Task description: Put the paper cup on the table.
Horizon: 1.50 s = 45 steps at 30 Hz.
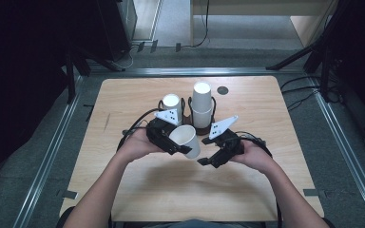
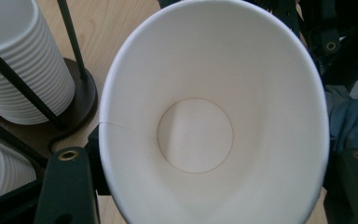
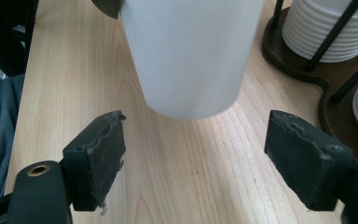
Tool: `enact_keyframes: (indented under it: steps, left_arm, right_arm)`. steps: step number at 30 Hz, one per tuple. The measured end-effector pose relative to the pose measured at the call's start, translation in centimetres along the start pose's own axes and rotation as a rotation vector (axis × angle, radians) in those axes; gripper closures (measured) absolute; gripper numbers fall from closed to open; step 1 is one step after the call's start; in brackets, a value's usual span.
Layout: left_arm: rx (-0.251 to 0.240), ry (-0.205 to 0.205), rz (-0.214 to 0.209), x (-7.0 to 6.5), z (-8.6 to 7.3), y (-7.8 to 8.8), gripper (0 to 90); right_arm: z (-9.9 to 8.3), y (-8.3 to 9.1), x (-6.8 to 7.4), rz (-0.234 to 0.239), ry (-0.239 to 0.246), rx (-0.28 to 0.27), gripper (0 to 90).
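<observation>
1. Two forearms in from the bottom of the high view, angled inward, hands nearly meeting over the near-middle of the wooden table.
2. Left hand wrapped round the left gripper, wrist bent inward, gripper pointing toward the right and slightly toward the person.
3. Clamped there: a white paper cup, held by its wall, tipped on its side with the open mouth facing up and toward the left hand.
4. Straight down the cup's inside in the left gripper view, round bottom in plain sight, rim pressed out of round into an oval between the black jaws at either side. Gripping the cup, no doubt about it.
5. Right hand cupped round the right gripper, pointing left and a touch downward, just below the cup's bottom end.
6. Right jaws wide apart, nothing pressed between them; worn black pads well clear on both sides in the right gripper view.
7. Cup's outer wall hanging above the table just ahead of those released jaws, untouched by them.
8. Behind both hands: a dark wire cup holder with two stacks of white cups, taller stack on the right, shorter on the left, standing near the table's centre.
</observation>
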<state>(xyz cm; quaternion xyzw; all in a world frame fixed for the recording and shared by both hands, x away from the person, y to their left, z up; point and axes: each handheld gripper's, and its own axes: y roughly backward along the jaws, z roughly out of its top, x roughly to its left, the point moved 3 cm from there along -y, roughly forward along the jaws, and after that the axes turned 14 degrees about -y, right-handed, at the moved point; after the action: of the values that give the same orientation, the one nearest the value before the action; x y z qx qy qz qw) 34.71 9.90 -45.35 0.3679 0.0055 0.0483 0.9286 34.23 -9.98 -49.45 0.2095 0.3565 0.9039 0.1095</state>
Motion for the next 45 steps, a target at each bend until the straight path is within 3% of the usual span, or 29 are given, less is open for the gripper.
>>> enact_keyframes:
  steps: [7, 13, 21, 45]
  left_arm:
    - [0.045, 0.001, 0.015, 0.3, -0.7, 0.0, 29.9]
    - [0.054, 0.027, 0.008, 0.7, -1.1, 0.5, 29.7]
    - [0.09, 0.015, 0.017, 0.9, -1.7, 1.0, 29.6]
    - [0.098, 0.093, 0.078, 1.5, -4.3, 3.5, 29.4]
  right_arm:
    - [-0.3, 0.6, -0.5, -0.024, -0.012, -0.008, 20.4]
    - [-0.2, 1.2, -0.9, -0.035, -0.035, -0.041, 20.4]
    - [-0.4, 1.7, -1.3, -0.045, -0.045, -0.049, 20.4]
    - [-0.1, 1.8, -2.6, -0.078, -0.01, -0.053, 20.7]
